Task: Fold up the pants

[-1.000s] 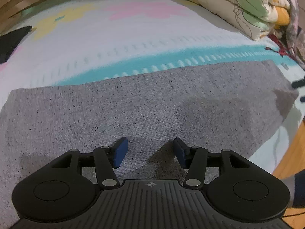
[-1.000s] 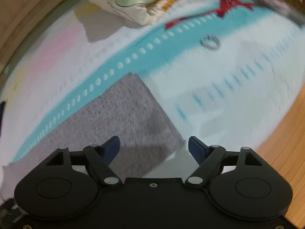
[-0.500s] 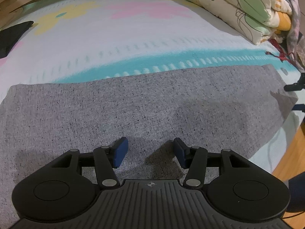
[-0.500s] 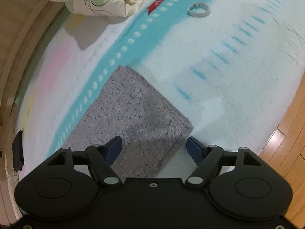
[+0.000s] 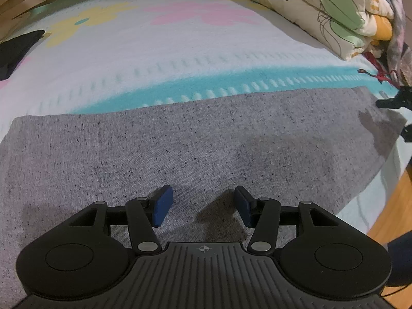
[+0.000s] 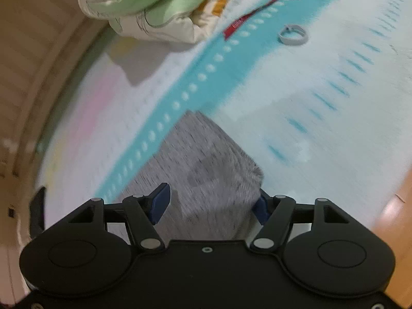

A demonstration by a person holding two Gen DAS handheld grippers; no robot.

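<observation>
Lying flat on patterned bedspread [image 5: 180,51]: grey folded pants [image 5: 195,139]. Hovering over middle, left gripper [image 5: 201,206], jaws apart, empty. Closing around pants' end corner, right gripper [image 6: 211,203], not yet clamping.

You're seeing pants [image 5: 180,144]: grey flecked knit cloth, matt | rug [image 5: 154,59]: soft napped weave | grippers: matt black plastic, blue rubbery pads [image 5: 162,206] | floor [image 6: 401,221]: glossy wood
</observation>
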